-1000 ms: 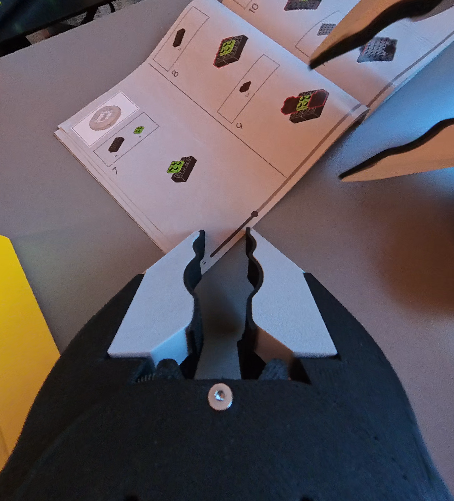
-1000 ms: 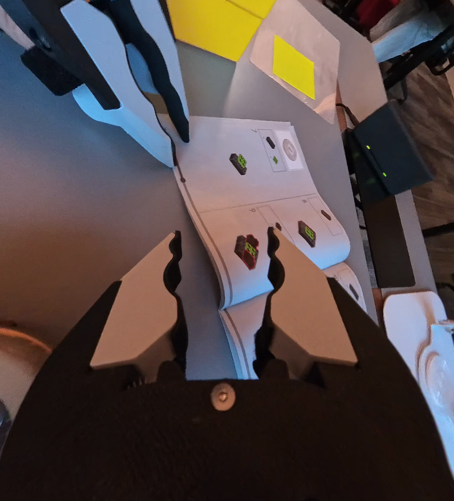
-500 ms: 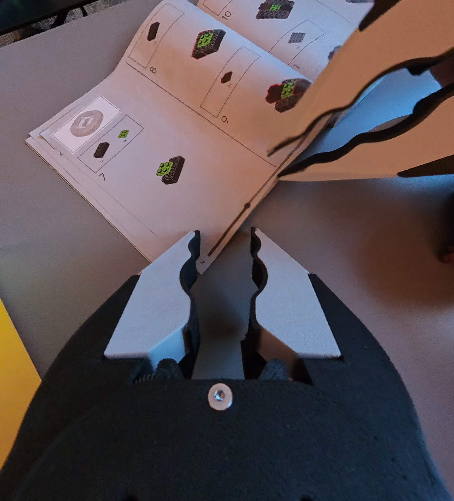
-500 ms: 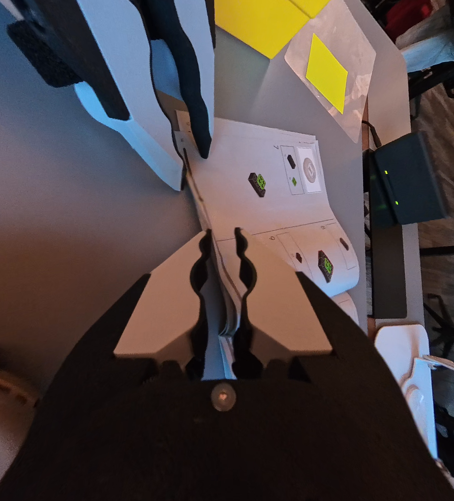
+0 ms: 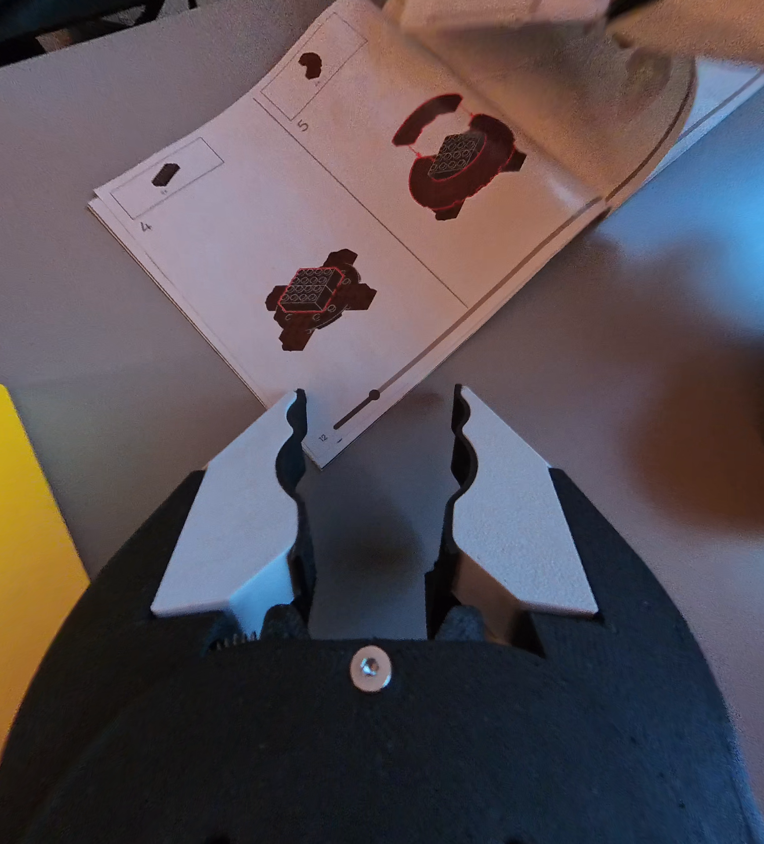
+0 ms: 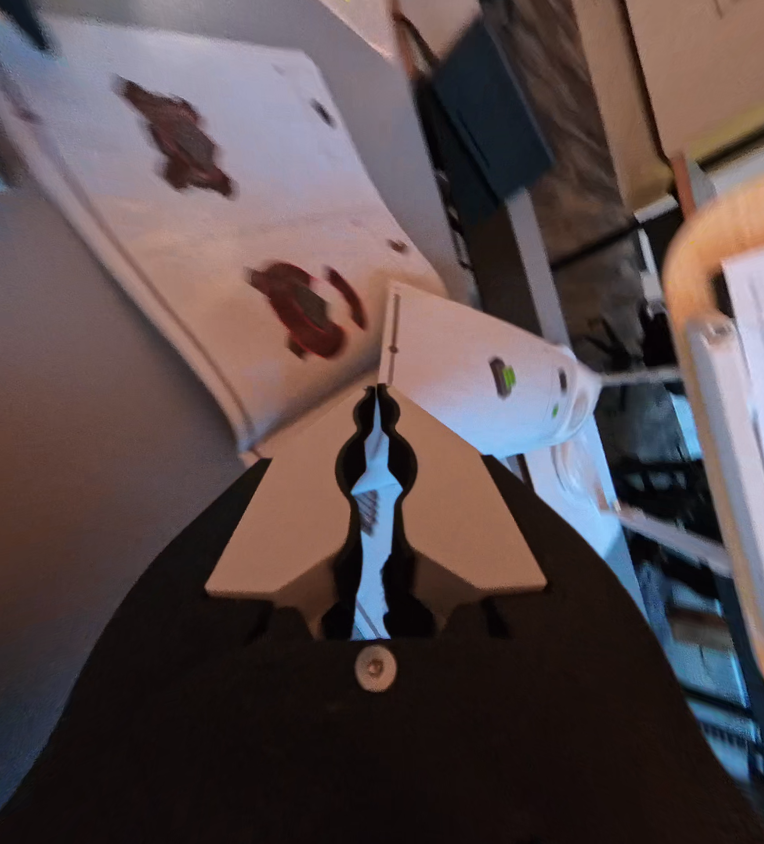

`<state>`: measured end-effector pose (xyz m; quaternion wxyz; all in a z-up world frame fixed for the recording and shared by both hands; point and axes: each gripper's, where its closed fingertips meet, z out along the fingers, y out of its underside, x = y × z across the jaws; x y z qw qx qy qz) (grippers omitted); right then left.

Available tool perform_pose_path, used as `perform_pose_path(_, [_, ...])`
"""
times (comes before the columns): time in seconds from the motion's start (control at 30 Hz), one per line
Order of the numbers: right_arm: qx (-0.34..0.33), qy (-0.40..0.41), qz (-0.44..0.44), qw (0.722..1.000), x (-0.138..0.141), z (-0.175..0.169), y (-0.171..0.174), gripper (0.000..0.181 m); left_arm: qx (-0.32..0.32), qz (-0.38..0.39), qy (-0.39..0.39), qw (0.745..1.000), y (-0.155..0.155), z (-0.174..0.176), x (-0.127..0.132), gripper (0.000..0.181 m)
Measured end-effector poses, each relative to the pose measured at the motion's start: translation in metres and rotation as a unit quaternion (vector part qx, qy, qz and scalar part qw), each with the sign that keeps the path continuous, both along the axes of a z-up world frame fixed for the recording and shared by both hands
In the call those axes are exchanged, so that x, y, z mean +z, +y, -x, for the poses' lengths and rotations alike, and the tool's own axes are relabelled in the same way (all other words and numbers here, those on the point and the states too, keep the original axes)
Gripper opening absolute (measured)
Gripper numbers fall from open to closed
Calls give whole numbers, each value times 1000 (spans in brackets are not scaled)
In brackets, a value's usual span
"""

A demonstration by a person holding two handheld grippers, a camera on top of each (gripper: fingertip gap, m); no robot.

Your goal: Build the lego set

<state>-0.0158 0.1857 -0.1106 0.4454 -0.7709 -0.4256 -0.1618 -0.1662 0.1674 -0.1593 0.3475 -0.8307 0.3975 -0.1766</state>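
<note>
while the right hand-held gripper [image 6: 377, 388] pinches a white paper page [image 6: 476, 388] peeled up and curling off to its right, the left hand-held gripper [image 5: 377, 397] hangs spread, empty, over the grey desk [image 5: 599, 365]. open white instruction booklet [image 5: 316, 219] lies flat just ahead of it, spine running ahead-right; nearest corner between the fingertips.

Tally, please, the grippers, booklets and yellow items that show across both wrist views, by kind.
Black two-finger grippers with pale fingers: 2 (left gripper, open; right gripper, pinching a page)
White paper instruction booklet: 1
Flat yellow cardboard piece: 1
Total: 4
</note>
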Motion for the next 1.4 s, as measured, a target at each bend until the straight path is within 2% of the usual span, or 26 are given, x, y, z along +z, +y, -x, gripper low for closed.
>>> perform_pose_path(0.03, [-38, 10, -11, 999, 5, -15, 2, 3, 2, -8, 12, 1000, 1, 2, -1, 65])
perform_pose_path(0.1, [-64, 70, -31, 995, 20, -23, 2, 30, 5, -17, 24, 1000, 3, 3, -2, 66])
perform_pose_path(0.13, [-36, 107, -39, 993, 30, -12, -2, 33, 5, -17, 24, 1000, 4, 3, -2, 66])
perform_pose_path(0.2, [65, 151, -35, 986, 41, 24, -17, 36, 4, -16, 23, 1000, 3, 2, -2, 65])
perform_pose_path(0.27, [136, 136, -1, 981, 31, 50, -31, 40, 0, -16, 20, 1000, 3, 1, -2, 63])
perform_pose_path(0.33, [138, 90, 44, 985, 7, 53, -32, 48, -5, -17, 19, 1000, 1, -1, -2, 59])
perform_pose_path(0.4, [128, 76, 84, 985, -14, 54, -30, 56, -10, -19, 18, 1000, 0, -3, -2, 54])
perform_pose_path(0.57, [110, 99, 118, 982, -35, 54, -25, 59, -17, -19, 16, 1000, -2, -8, -2, 53])
perform_pose_path(0.87, [101, 97, 87, 986, -22, 53, -17, 55, -47, -23, 11, 999, -11, -24, -2, 53])
perform_pose_path(1.03, [92, 135, 75, 984, -9, 46, -18, 53, -51, -22, 10, 998, -12, -24, -2, 53])
perform_pose_path(1.23, [80, 149, 67, 983, 6, 24, -22, 54, -51, -21, 9, 998, -12, -23, -2, 54])
perform_pose_path(1.4, [30, 166, 44, 985, 35, -27, -18, 57, -51, -21, 11, 998, -12, -23, -2, 53])
